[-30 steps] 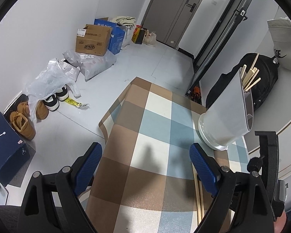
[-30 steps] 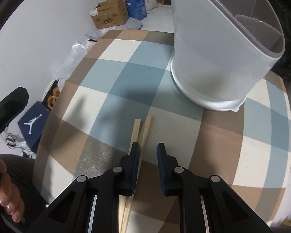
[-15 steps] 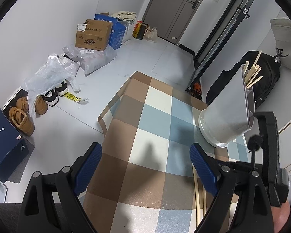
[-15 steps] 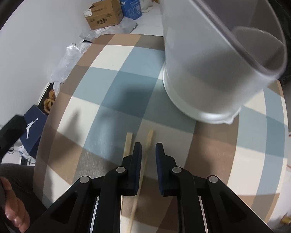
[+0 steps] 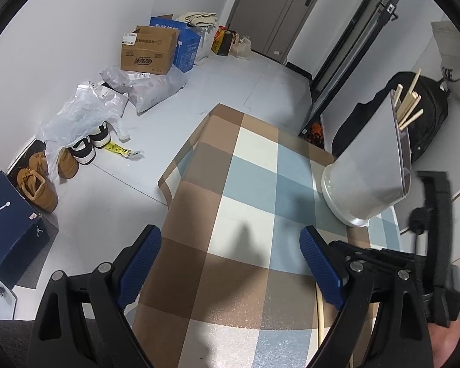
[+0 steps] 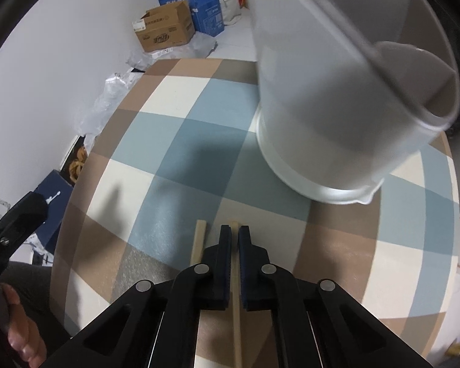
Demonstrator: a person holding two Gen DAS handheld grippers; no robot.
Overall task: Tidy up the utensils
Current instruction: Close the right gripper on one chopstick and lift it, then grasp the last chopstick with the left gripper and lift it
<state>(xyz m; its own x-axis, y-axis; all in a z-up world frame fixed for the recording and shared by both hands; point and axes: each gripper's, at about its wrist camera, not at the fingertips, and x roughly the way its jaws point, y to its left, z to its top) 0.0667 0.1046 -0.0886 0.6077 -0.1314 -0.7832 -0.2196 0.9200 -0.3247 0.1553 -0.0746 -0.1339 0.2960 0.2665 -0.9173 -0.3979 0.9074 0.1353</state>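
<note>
Checked tablecloth (image 6: 174, 128): chopstick (image 6: 236, 312) seemingly pinched (right tool (image 6: 235, 239)).

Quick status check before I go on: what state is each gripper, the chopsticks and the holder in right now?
right gripper: shut on one chopstick, jaws just closed.
gripped chopstick: between the pads, lying along the tablecloth.
second chopstick: loose on the tablecloth, left of the pads.
left gripper: open, empty.
utensil holder: upright, several chopsticks already inside.

Only a white Jumpman logo on the dark blue shoebox (image 5: 7, 230) is legible.
</note>
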